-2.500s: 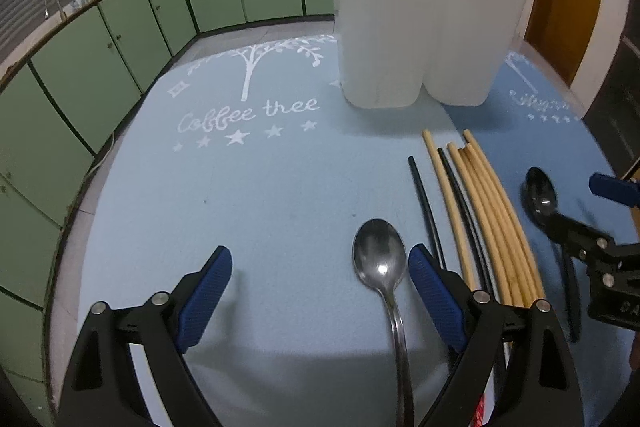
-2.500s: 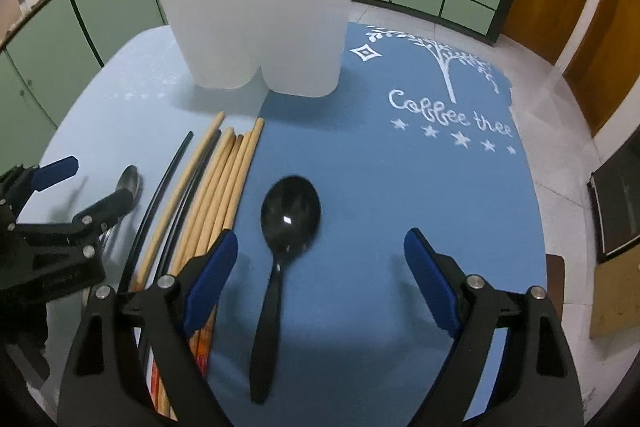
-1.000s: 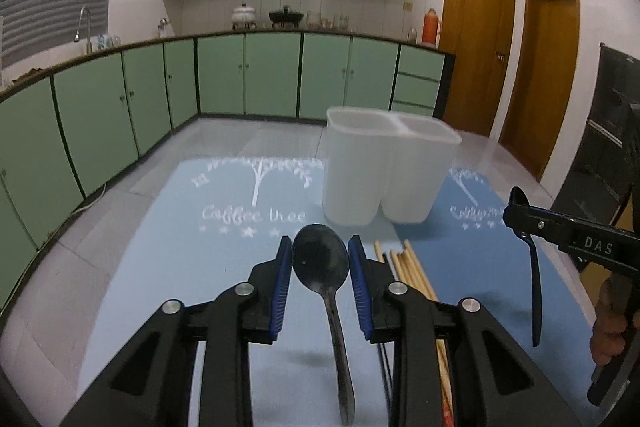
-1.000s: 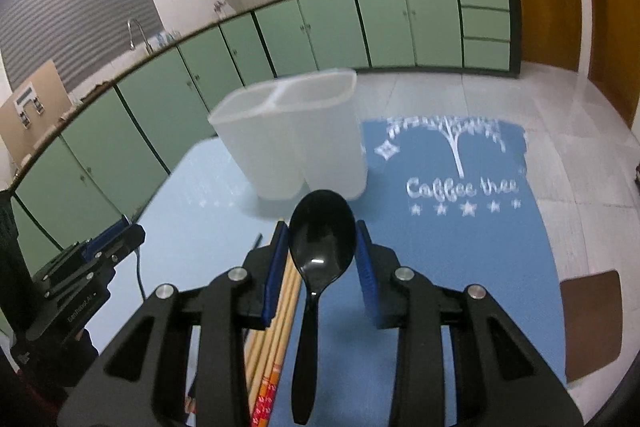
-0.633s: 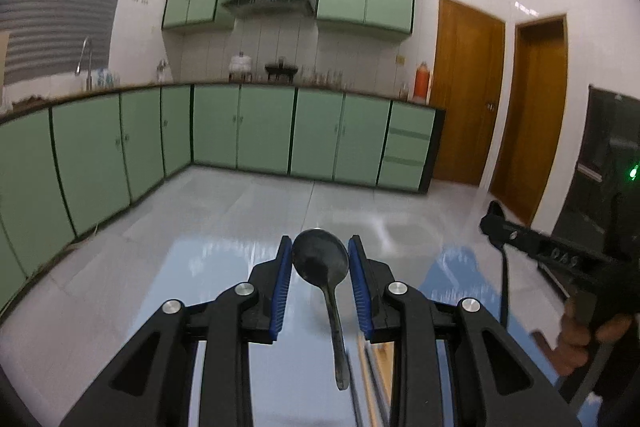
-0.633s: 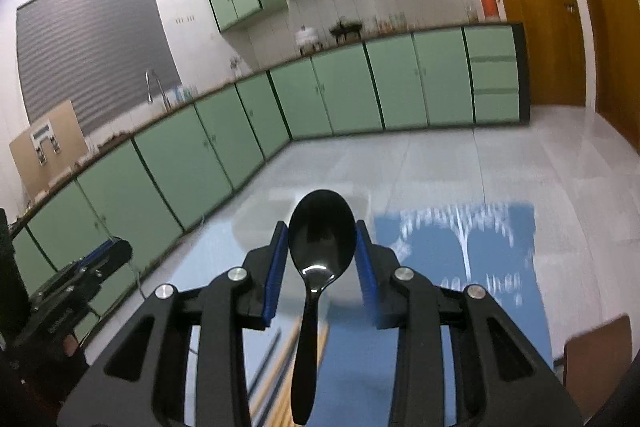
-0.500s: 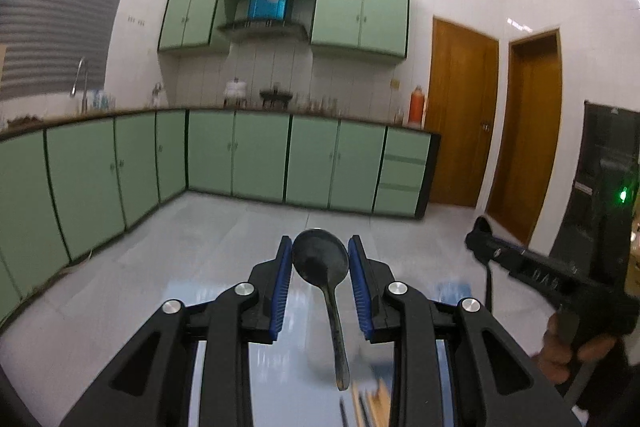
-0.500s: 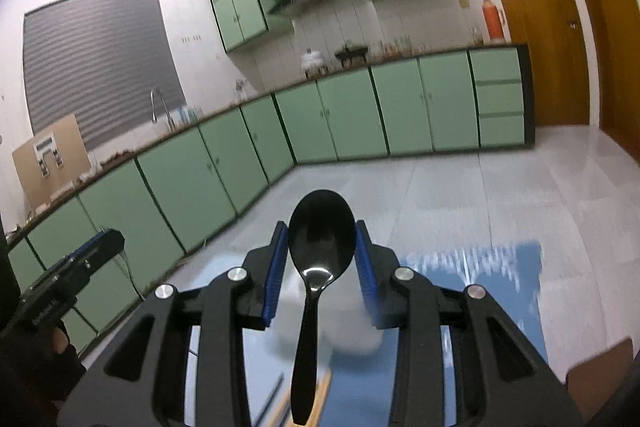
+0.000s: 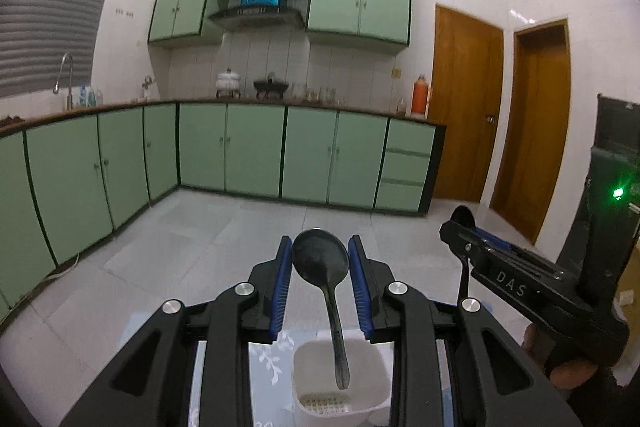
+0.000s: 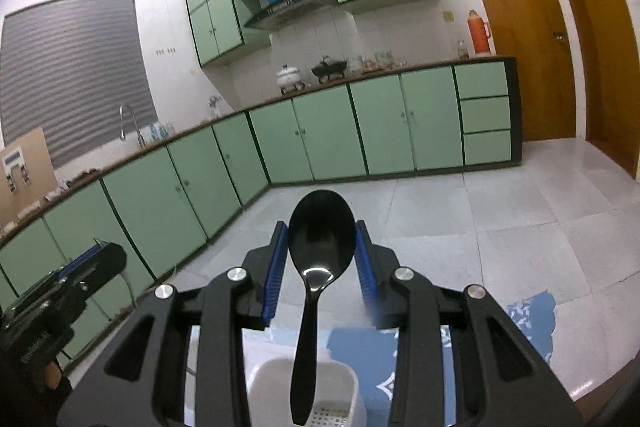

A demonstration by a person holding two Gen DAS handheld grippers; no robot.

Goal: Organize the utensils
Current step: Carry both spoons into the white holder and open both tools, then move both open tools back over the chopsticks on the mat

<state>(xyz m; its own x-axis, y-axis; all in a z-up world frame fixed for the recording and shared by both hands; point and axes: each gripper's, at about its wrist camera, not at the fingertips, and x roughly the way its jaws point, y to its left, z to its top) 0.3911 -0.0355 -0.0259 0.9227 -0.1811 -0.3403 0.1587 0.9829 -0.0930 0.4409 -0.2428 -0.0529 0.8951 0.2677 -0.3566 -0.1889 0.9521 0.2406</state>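
Note:
My left gripper (image 9: 320, 267) is shut on a metal spoon (image 9: 326, 283), gripping its bowl. The handle hangs down over one compartment of the white plastic holder (image 9: 308, 363) below. My right gripper (image 10: 321, 251) is shut on a black plastic spoon (image 10: 316, 267) by its bowl. Its handle hangs over the other compartment of the white holder (image 10: 268, 375). The right gripper also shows at the right of the left wrist view (image 9: 464, 227), and the left gripper shows at the left of the right wrist view (image 10: 100, 259). The chopsticks on the table are hidden.
The blue table mat (image 10: 532, 311) with a white tree print lies under the holder. Green kitchen cabinets (image 9: 256, 151) line the far walls. Two wooden doors (image 9: 464, 107) stand at the right.
Both grippers closed on their spoons, lifted them off the mat and tilted up. The spoon handles now hang above the white holder's openings.

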